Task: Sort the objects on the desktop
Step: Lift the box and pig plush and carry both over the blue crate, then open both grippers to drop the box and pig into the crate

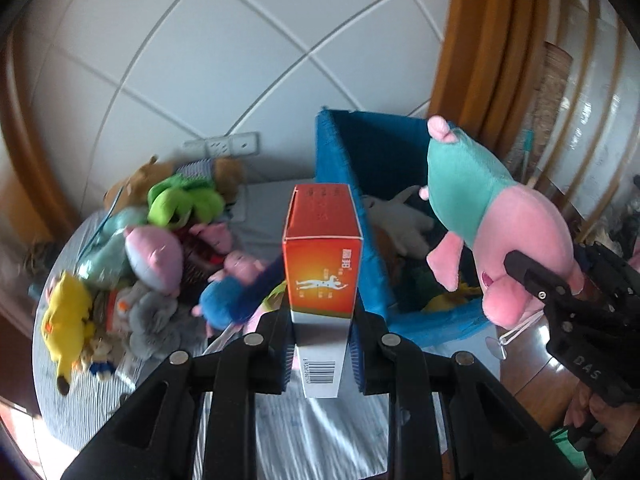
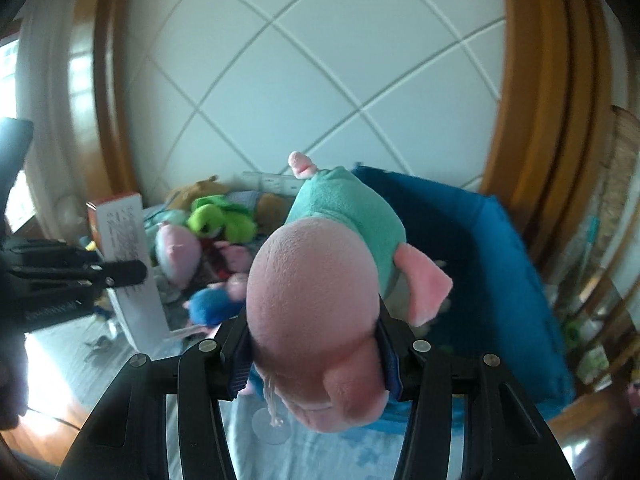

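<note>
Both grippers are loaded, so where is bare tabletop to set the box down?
Bare striped cloth lies just below the orange box, between the plush pile and blue bin. The pile side is crowded; the bin already holds toys.

I've got an orange-and-white carton (image 1: 322, 280) standing upright, barcode end toward me, clamped at its lower sides. At its 3 o'clock hangs a pink pig plush in a teal dress (image 1: 496, 216), head squeezed, feet pointing toward 11. Behind both, the blue fabric bin (image 1: 340, 184) sits open, holding toys. At 9 o'clock, a heap of plush toys (image 1: 132, 252) lies on the striped cloth.
</note>
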The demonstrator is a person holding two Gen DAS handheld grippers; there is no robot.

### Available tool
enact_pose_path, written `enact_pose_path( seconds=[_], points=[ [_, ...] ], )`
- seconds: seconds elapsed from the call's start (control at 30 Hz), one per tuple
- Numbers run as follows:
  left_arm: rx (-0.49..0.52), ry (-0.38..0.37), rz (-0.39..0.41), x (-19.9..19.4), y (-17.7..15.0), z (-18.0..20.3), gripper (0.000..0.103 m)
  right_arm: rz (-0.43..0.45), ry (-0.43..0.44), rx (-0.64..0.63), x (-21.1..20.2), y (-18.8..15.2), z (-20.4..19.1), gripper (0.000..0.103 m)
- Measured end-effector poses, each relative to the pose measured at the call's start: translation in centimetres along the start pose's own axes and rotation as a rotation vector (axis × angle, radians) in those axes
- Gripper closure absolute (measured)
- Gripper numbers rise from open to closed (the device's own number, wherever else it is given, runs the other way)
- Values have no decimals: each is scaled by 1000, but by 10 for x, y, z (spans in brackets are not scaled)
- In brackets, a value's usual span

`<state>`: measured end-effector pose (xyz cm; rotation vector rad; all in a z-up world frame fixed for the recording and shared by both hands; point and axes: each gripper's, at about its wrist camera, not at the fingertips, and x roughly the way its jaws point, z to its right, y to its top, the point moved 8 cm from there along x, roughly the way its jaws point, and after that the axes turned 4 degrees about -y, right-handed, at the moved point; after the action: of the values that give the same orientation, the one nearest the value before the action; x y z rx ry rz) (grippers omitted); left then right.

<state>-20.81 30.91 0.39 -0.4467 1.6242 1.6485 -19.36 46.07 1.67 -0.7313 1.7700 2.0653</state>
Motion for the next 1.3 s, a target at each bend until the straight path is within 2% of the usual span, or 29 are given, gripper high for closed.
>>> enact_pose_path(
  seconds=[0.3, 0.6, 1.03, 1.3],
  points=[
    [76, -68, 21, 30, 41, 62, 81, -33, -141, 51, 13, -6, 66, 53],
    [116, -107, 13, 67, 75, 103, 81, -81, -219, 91, 33, -12, 109, 53],
    [129, -112, -27, 116, 91, 128, 81, -141, -266, 115, 70, -12, 138, 53],
    [136, -121, -35, 131, 95, 139, 81, -163, -279, 111, 82, -15, 146, 52]
  ],
)
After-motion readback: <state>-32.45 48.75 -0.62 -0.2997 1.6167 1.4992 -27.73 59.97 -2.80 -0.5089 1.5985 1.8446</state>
